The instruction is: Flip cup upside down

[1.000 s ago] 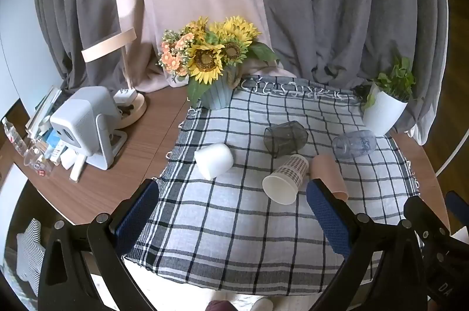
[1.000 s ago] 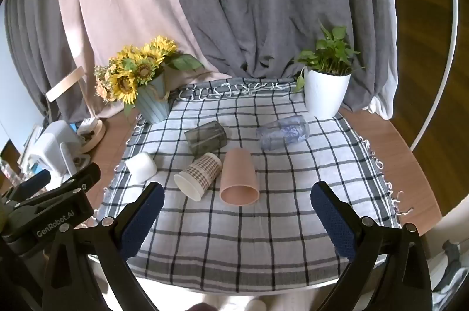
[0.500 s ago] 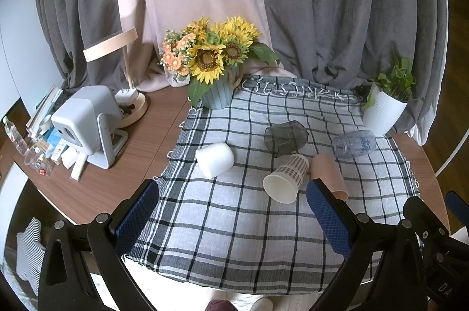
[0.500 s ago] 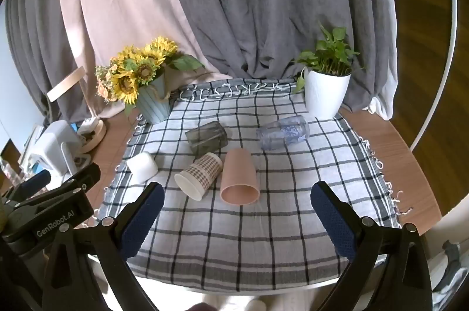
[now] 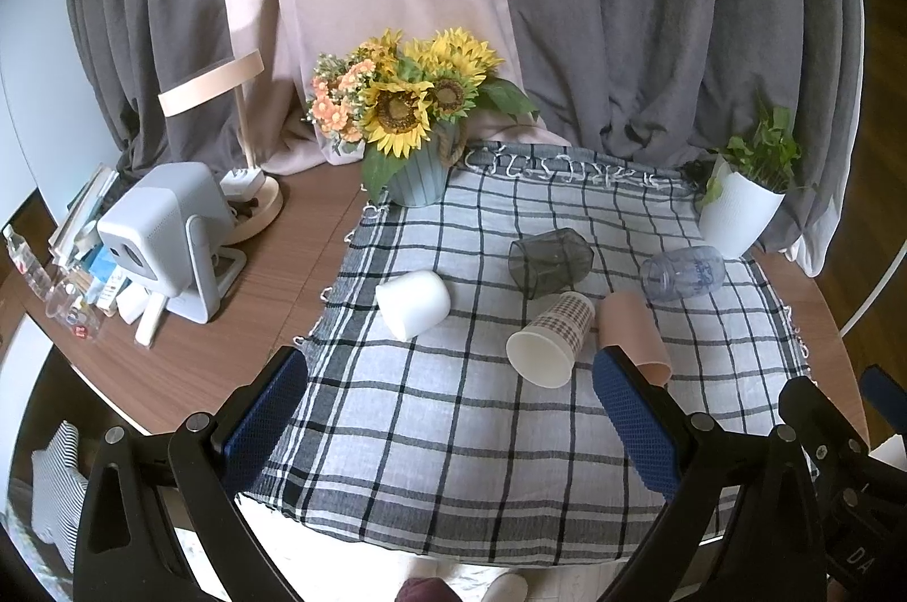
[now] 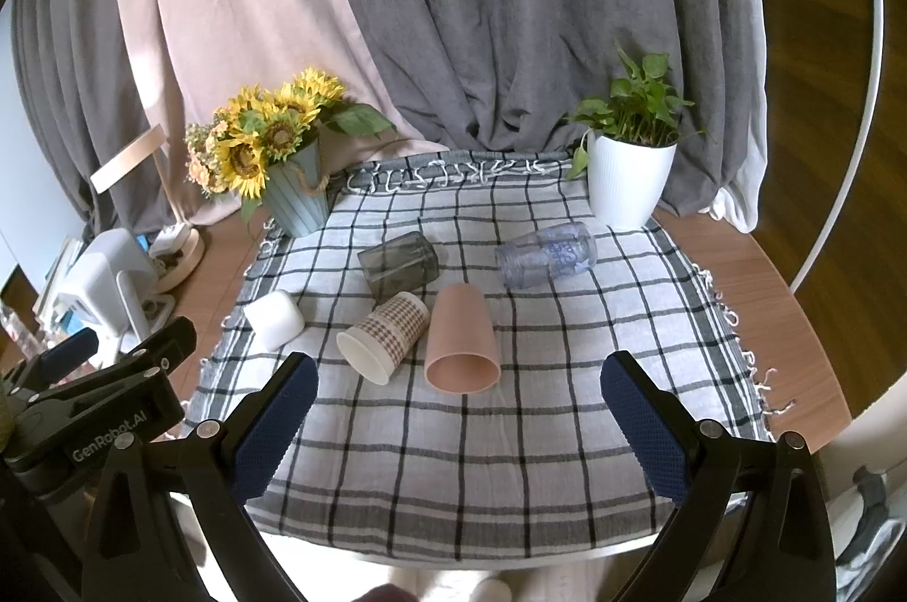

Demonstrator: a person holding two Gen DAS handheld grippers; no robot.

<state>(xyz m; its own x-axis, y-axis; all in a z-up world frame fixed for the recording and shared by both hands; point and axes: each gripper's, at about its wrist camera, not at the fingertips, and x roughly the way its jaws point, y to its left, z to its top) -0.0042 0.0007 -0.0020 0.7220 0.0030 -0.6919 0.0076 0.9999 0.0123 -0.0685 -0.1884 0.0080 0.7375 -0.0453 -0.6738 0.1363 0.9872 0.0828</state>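
Checked cloth [image 6: 453, 460] bears pink cup [image 6: 462, 341] ahead of gaping right claw [image 6: 459, 386].

On cloth [image 6: 510, 432]: five cups lying on their sides — paper cup [image 6: 385, 335] just left of tall cup [image 6: 462, 341].
Behind: flower vase [image 6: 297, 194] left, potted plant [image 6: 629, 182] right.
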